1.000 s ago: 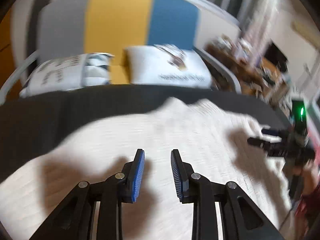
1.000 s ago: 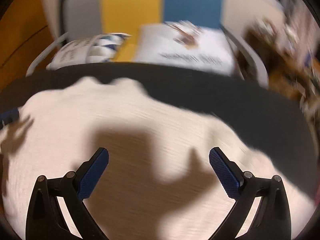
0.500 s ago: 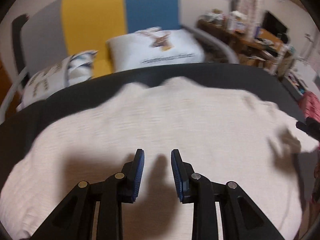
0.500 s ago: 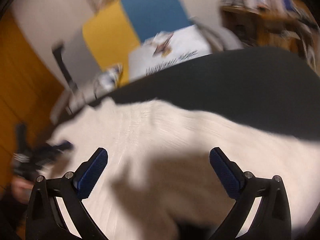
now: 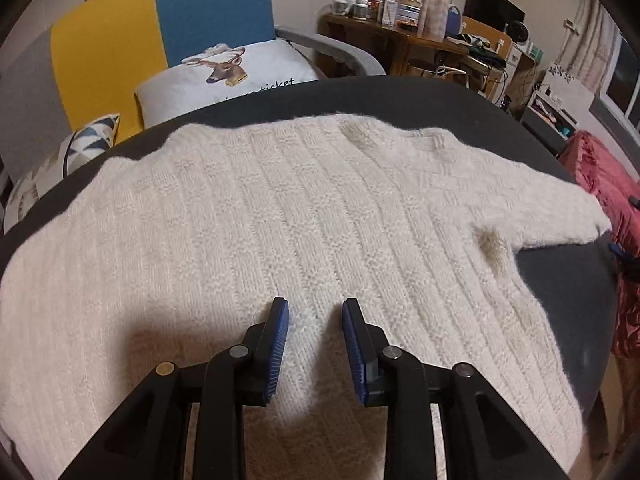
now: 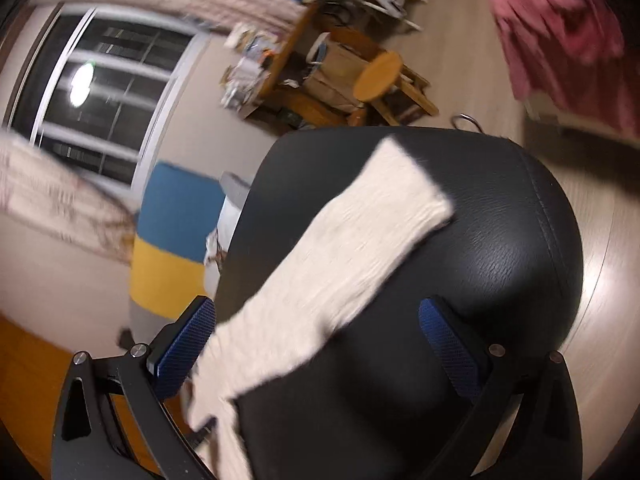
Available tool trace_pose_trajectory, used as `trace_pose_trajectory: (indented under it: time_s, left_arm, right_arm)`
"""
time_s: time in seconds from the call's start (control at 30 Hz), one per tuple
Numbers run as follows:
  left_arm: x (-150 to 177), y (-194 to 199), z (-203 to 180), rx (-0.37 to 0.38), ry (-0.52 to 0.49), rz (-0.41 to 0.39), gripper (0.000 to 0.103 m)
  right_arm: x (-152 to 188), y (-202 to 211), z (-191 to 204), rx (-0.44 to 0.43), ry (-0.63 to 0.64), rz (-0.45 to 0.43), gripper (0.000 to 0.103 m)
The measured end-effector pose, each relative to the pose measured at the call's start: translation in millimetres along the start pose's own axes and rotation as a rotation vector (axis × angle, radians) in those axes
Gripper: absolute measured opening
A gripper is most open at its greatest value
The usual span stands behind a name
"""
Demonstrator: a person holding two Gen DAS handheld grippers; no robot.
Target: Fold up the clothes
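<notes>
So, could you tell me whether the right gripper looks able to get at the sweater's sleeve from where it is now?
Probably yes: the right gripper is open, the sleeve lies flat between its fingers, nothing covering it.

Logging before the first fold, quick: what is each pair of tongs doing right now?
Left tongs: open, narrow gap, empty, over the sweater.
Right tongs: open wide, empty, sleeve lying between them.

Left wrist: close, facing forward across sweater point(image 5: 280, 208). Right wrist: rolled sideways over sleeve point(image 6: 360, 252).
</notes>
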State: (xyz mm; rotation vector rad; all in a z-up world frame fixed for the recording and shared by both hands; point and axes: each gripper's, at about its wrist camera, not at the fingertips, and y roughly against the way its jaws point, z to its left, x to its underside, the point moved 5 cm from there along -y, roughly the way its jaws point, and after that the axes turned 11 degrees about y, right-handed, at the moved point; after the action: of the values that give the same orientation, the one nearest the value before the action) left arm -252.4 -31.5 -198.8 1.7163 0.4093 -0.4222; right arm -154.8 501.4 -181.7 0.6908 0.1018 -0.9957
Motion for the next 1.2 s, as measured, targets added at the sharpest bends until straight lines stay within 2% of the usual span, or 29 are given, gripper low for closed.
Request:
trace_pose_trajectory:
  time_s: [0.1, 0.3, 0.33, 0.37, 0.4, 0.43, 0.47, 0.5, 0.6, 0.73, 0.87, 0.97, 1.2]
  left_arm:
    - [-0.7, -2.9, 2.0, 0.007, 0.001, -0.003, 0.028]
    - [1.5, -2.9, 3.0, 0.022, 0.001, -0.013, 0.028]
    - [1.4, -2.8, 4.1, 0.029, 0.006, -0.012, 0.028]
    - [1.6, -2.9, 4.5, 0.033, 0.007, -0.013, 0.028]
    - [1.8, -3.0, 4.7, 0.035, 0.008, -0.015, 0.028]
    - [2.0, -3.1, 4.4, 0.035, 0.003, -0.017, 0.028]
    - [2.9, -2.9, 3.8, 0.033, -0.005, -0.019, 0.028]
    - [3.3, -3.0, 3.0, 0.031, -0.014, -0.021, 0.028]
    - [2.3, -2.9, 3.8, 0.039, -0.006, -0.011, 0.028]
    - [-4.5, -2.2, 9.5, 0.082, 0.062, 0.031, 0.028]
    - [-9.8, 2.3, 17.1, 0.161, 0.156, 0.071, 0.028]
    - [-12.9, 12.5, 21.6, 0.202, 0.191, 0.072, 0.028]
    - [-12.7, 46.9, 50.9, 0.225, 0.228, 0.021, 0.028]
  right_arm:
    - [-6.8, -8.8, -3.1, -0.02, -0.03, -0.053, 0.103]
    - [-11.0, -25.7, 1.4, 0.069, 0.0, -0.104, 0.103]
    - [-10.3, -29.4, 3.4, 0.103, 0.019, -0.105, 0.096]
    - [-9.6, -33.1, 5.4, 0.137, 0.039, -0.105, 0.077]
    - [-7.7, -38.5, 2.6, 0.159, 0.035, -0.091, 0.065]
    - [-5.4, -44.2, -1.3, 0.178, 0.024, -0.073, 0.038]
    - [-3.4, -47.7, -5.1, 0.188, 0.017, -0.063, 0.017]
    - [-1.5, -50.6, -8.8, 0.196, 0.011, -0.055, 0.013]
    - [-0.2, -48.8, -6.4, 0.208, 0.041, -0.066, 0.013]
    - [1.0, -53.0, 27.9, 0.205, 0.195, -0.051, 0.013]
    - [19.5, -81.3, 84.0, 0.083, 0.286, -0.003, 0.013]
    - [39.3, -107.9, 129.7, -0.015, 0.344, 0.045, 0.013]
    - [86.4, -167.5, 235.5, -0.244, 0.477, 0.159, 0.013]
